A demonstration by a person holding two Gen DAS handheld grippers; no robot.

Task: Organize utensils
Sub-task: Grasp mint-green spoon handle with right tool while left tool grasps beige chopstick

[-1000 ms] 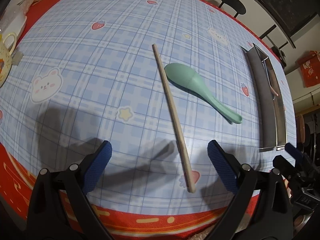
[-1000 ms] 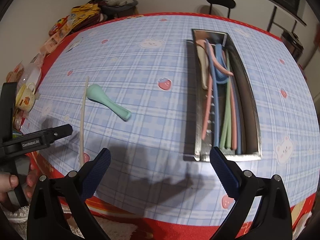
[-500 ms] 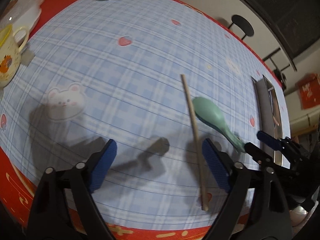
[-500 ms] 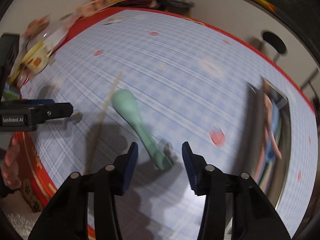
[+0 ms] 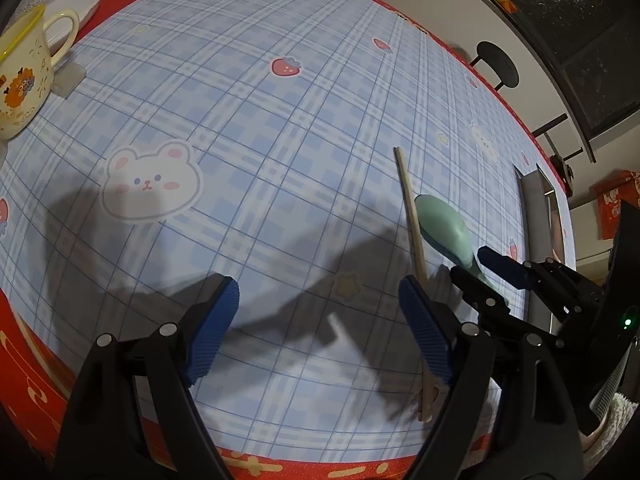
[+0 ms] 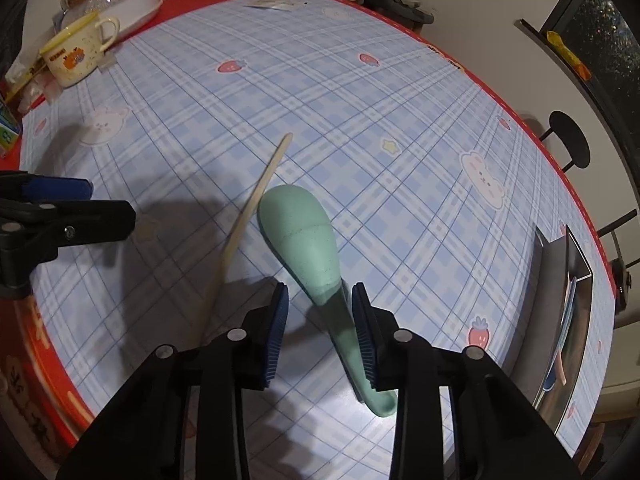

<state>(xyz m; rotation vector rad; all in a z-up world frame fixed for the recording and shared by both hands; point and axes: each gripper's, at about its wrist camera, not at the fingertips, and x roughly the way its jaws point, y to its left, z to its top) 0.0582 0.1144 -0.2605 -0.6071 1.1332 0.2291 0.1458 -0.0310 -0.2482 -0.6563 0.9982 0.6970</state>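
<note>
We take the green spoon (image 6: 304, 240) as our landmark: it lies flat on the bench (image 6: 400, 92), bowl away from us and handle toward the near edge. Our right gripper (image 6: 320, 320) is down over that handle with its fingers (image 6: 277, 328) partly open, one on each side; the handle runs close along the right-hand pad, though we cannot tell whether it touches, and a clear gap remains on the other side, so nothing is gripped. Just beside the spoon, on the side of our left gripper, lies a single wooden chopstick (image 6: 252, 204), its far tip reaching beyond the spoon's bowl, and its shaft passing right by the bowl's edge. In the left wrist view the spoon (image 5: 444, 228) and chopstick (image 5: 414, 240) appear beside the right-hand finger of our left gripper (image 5: 320, 332), whose fingers (image 5: 212, 332) are spread wide and hold nothing, hovering over the bench (image 5: 280, 140). Well apart from the spoon, toward our right, a metal tray (image 6: 568, 300) holds several coloured utensils. Far beyond the spoon, toward the left corner, stands a cream mug (image 6: 76, 56).
</note>
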